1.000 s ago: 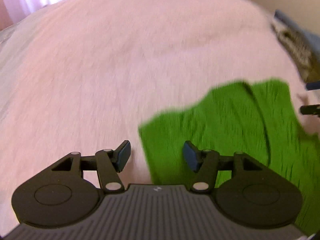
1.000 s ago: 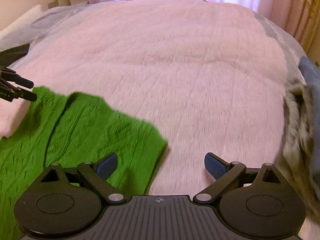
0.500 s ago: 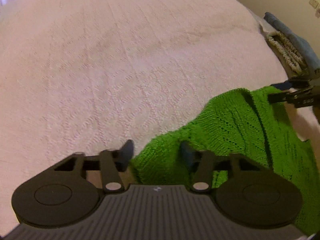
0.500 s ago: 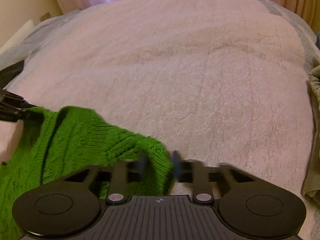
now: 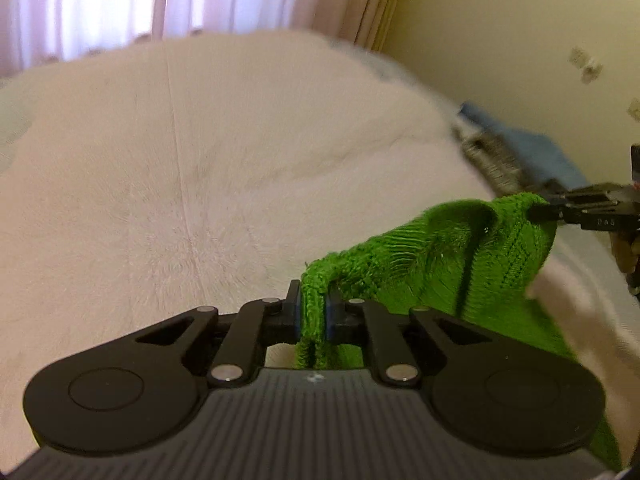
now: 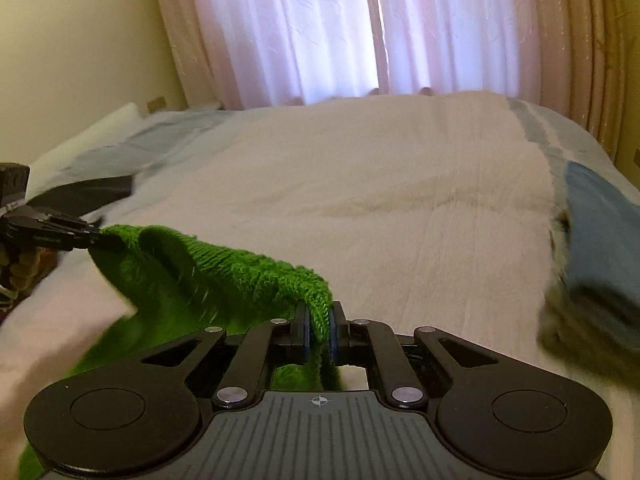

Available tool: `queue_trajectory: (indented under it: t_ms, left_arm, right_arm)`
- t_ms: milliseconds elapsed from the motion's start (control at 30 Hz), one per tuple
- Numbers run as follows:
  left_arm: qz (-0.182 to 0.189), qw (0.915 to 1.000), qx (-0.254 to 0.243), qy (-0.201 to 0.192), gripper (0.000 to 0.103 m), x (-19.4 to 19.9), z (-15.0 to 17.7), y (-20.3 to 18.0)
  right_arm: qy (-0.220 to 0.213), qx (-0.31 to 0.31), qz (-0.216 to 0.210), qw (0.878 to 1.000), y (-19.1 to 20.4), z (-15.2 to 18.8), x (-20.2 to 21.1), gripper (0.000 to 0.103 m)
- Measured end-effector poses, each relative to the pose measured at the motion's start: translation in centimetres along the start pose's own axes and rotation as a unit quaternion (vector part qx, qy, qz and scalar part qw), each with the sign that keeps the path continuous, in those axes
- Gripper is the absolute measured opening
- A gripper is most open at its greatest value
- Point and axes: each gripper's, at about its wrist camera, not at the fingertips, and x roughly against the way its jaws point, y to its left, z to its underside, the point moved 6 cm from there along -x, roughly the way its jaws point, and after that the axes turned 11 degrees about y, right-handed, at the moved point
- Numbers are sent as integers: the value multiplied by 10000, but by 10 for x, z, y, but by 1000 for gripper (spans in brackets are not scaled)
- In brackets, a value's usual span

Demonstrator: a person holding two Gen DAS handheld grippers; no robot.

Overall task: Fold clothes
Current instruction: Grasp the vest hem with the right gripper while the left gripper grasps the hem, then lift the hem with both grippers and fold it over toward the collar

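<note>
Gripped by two corners: left tool (image 5: 311, 312) pressed together on a bunched corner of the green knit sweater (image 5: 448, 256), right tool (image 6: 319, 330) pinching the other. Held above the pale bed cover (image 6: 400, 220), top edge sagging between, the rest trailing down out of view. Loose, stretchy knit, likely to slip from either pinch or fold crooked if carried unevenly. Pile of clothes (image 6: 592, 256) lying at the bed's right edge.

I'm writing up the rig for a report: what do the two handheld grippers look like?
The left gripper and right gripper look alike: black linkage arms with silver pivot pins, two round black discs, a ribbed grey body bearing a small crosshair mark, and blue pads inside black fingertips. No cables or sleeves show.
</note>
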Motion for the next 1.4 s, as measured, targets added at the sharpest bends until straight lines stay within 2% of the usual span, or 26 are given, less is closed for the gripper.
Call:
queue_trajectory:
  t_ms: [67, 167, 267, 300, 333, 367, 400, 433, 467, 500, 600, 633, 700, 733, 767, 800, 833, 867, 900, 933, 1000, 1033, 1133, 1233, 1267, 1400]
  left_arm:
    - [30, 9999, -5, -117, 7, 34, 33, -21]
    - [114, 9997, 215, 48, 8, 65, 95, -51]
    - [82, 9944, 833, 650, 14, 70, 174, -71]
    - [-15, 9897, 1126, 880, 18, 67, 199, -74]
    - [-124, 9833, 1437, 1108, 19, 65, 224, -77]
    - [-194, 9760, 1787, 1232, 19, 65, 246, -79]
    - [-176, 9684, 2154, 1243, 19, 67, 260, -80]
    - [-135, 9598, 2519, 1227, 26, 68, 272, -80]
    - [-79, 9507, 2877, 1155, 31, 69, 279, -80]
    - [-13, 9415, 3203, 1050, 41, 69, 282, -81]
    - [198, 9185, 3894, 653, 46, 63, 279, -78]
    - [251, 9113, 4078, 503, 53, 60, 276, -75]
    - [386, 8956, 4424, 265, 60, 52, 271, -69]
    - [455, 8876, 4578, 217, 60, 45, 270, -67]
    - [519, 8795, 4728, 176, 60, 37, 268, -64]
    - [547, 8730, 4844, 140, 60, 33, 269, -61]
    - [564, 8670, 4950, 105, 59, 28, 271, -58]
    - [559, 8618, 5040, 81, 55, 25, 272, -55]
    - [545, 8585, 5098, 54, 31, 25, 273, -53]
    - [597, 8578, 5104, 22, 7, 27, 275, -52]
    - [730, 8583, 5079, -88, 8, 36, 279, -50]
    - [723, 8626, 5005, -134, 7, 42, 280, -51]
    - [659, 8858, 4593, -87, 7, 63, 285, -61]
    - [570, 9048, 4219, 129, 7, 79, 298, -75]
    - [530, 9086, 4137, 221, 7, 84, 303, -80]
    - [414, 9126, 4045, 438, 7, 101, 329, -97]
  right_arm:
    - [467, -231, 134, 9986, 13, 44, 8, 7]
    - [1165, -577, 334, 9910, 33, 110, 21, 8]
    - [1855, -919, 532, 9769, 54, 176, 35, 8]
    - [2060, -1058, 583, 9711, 61, 197, 40, 8]
    - [2080, -1414, 514, 9665, 61, 208, 43, 8]
    - [2077, -1773, 435, 9610, 62, 218, 45, 16]
    - [1898, -2174, 270, 9571, 60, 219, 46, 27]
    - [1715, -2571, 105, 9510, 58, 220, 48, 64]
    - [1528, -2961, -60, 9428, 55, 220, 49, 75]
    - [1331, -3344, -236, 9327, 53, 220, 50, 75]
    - [735, -4345, -919, 8930, 39, 210, 37, 75]
    - [611, -4613, -1101, 8782, 34, 208, 29, 74]
    - [526, -4994, -1267, 8554, 26, 207, 9, 73]
    - [498, -5181, -1339, 8433, 22, 207, -1, 65]
    - [588, -5368, -1323, 8312, 18, 211, -12, 52]
    - [677, -5553, -1306, 8186, 14, 216, -22, 44]
    - [763, -5729, -1292, 8058, 11, 220, -31, 22]
    - [805, -5848, -1308, 7965, 9, 224, -34, 11]
    - [742, -5854, -1321, 7964, 8, 225, -32, 9]
    - [638, -5742, -1329, 8053, 9, 223, -25, 8]
    - [394, -5468, -1391, 8247, 14, 218, 1, 7]
    - [272, -5327, -1421, 8338, 17, 216, 14, 7]
    - [216, -5030, -1434, 8520, 30, 222, 45, 7]
    - [499, -4968, -1304, 8566, 40, 244, 57, 7]
    - [575, -4990, -1277, 8552, 41, 250, 60, 7]
    - [746, -5099, -1244, 8479, 45, 269, 68, 7]
